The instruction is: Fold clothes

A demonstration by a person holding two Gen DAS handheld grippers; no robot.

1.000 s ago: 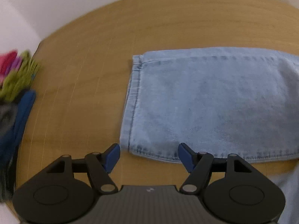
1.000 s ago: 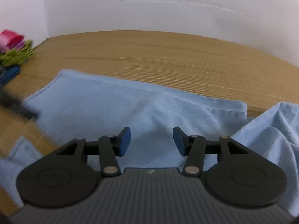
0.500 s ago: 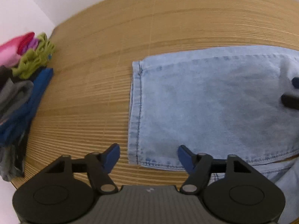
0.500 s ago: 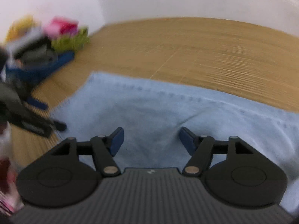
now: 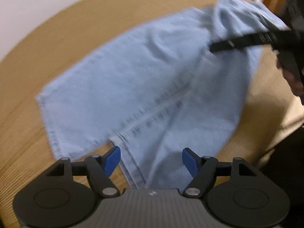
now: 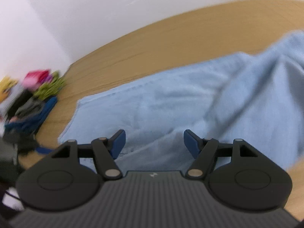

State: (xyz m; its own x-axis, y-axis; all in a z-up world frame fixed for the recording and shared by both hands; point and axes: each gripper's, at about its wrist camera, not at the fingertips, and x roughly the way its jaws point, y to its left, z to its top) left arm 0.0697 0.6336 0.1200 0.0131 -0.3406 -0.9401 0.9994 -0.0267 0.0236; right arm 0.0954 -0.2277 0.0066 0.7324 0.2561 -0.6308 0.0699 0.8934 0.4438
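a home laundry corner, it seems: a wooden worktop [image 6: 190, 38] against a plain white wall [image 6: 85, 9], pale jeans [image 5: 142, 76] spread out, mixed clothes [image 6: 32, 98] heaped beside.

One pair of jeans [image 5: 144, 79], one clothes pile [image 6: 28, 102], one table [image 5: 57, 43], two tools

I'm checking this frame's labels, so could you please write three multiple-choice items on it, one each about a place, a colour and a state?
1. Where does the heap of mixed clothes lie in the right wrist view?
A. left of the jeans
B. on top of the jeans
C. right of the jeans

2. What colour are the jeans?
A. black
B. light blue
C. red

3. How does the right gripper stand?
A. clamped on the jeans
C. holding a sock
B. jaws apart, nothing pinched

Answers:
1 A, the heap sits at the table's left edge.
2 B, pale denim throughout.
3 B, its blue pads stand clear above the cloth.
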